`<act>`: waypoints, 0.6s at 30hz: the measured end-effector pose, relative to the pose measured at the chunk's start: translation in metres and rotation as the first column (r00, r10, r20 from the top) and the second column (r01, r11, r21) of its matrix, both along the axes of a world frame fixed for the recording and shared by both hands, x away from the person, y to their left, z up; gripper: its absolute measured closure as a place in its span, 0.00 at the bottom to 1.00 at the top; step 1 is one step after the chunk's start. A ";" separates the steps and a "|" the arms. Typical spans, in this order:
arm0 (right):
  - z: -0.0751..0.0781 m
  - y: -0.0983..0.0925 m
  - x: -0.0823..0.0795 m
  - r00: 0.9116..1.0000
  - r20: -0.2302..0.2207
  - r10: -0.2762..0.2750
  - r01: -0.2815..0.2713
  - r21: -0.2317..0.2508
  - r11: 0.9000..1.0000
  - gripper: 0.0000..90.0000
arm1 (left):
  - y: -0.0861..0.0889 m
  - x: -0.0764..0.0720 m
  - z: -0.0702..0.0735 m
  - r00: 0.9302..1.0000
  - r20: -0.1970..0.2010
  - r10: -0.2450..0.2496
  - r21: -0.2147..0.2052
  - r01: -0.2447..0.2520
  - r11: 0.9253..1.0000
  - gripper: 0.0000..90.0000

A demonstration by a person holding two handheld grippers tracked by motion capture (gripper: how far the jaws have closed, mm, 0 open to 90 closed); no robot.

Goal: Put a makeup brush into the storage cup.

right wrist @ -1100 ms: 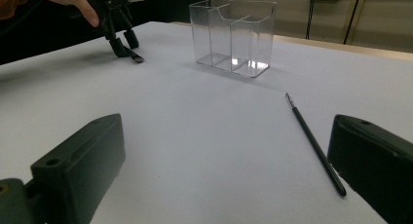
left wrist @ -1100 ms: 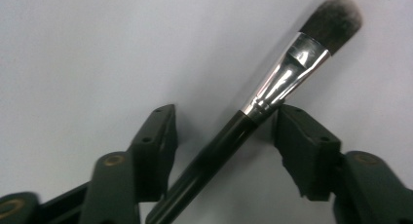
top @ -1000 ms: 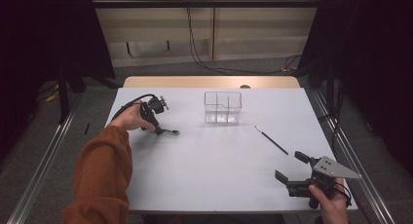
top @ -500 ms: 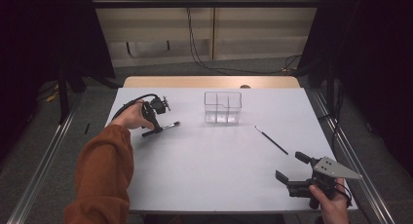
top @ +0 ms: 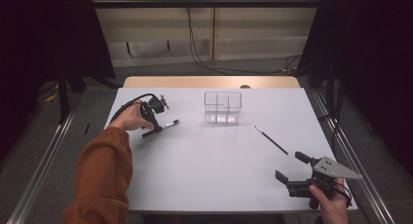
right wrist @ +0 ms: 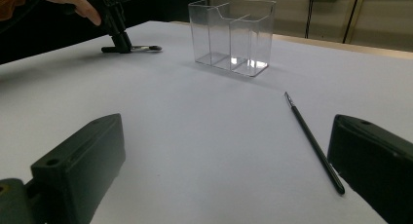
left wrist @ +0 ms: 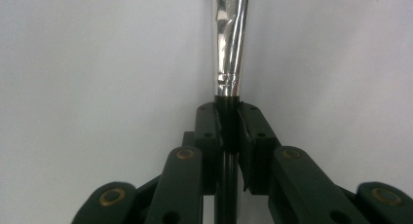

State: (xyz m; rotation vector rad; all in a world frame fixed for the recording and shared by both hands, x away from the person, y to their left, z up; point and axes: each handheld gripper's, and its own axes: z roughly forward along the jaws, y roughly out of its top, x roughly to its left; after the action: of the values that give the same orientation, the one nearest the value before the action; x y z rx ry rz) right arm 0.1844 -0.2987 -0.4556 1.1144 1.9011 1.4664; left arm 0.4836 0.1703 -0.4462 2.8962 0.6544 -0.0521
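Observation:
My left gripper (left wrist: 230,114) is shut on the black handle of a paintbrush (left wrist: 230,44), just behind its silver ferrule. In the high view that left gripper (top: 154,128) sits at the table's far left, with the paintbrush (top: 169,123) sticking out to the right, low over the white tabletop. My right gripper (top: 291,166) rests open near the front right edge with nothing between its jaws. A thin black brush (top: 271,140) lies on the table ahead of it, also seen as the thin brush (right wrist: 312,139) in the right gripper view.
A clear plastic organiser (top: 223,107) with compartments stands at the back middle of the white table (top: 209,165); it looks empty. A person's orange sleeve (top: 102,170) reaches in along the left side.
The left gripper's jaws have closed on the paintbrush, and the brush's free end has swung from pointing right and toward me to pointing right and away. The right gripper has stayed put.

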 end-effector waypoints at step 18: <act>0.000 0.001 0.001 1.000 0.000 -0.002 0.002 -0.002 1.000 0.00 | 0.014 -0.011 0.019 0.989 0.080 0.123 -0.201 -0.105 0.974 0.89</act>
State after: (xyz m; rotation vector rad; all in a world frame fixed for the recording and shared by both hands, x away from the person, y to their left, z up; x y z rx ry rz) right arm 0.1853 -0.2978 -0.4557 1.1157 1.9002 1.4634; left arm 0.4730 0.1843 -0.4275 2.6503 0.7521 0.0296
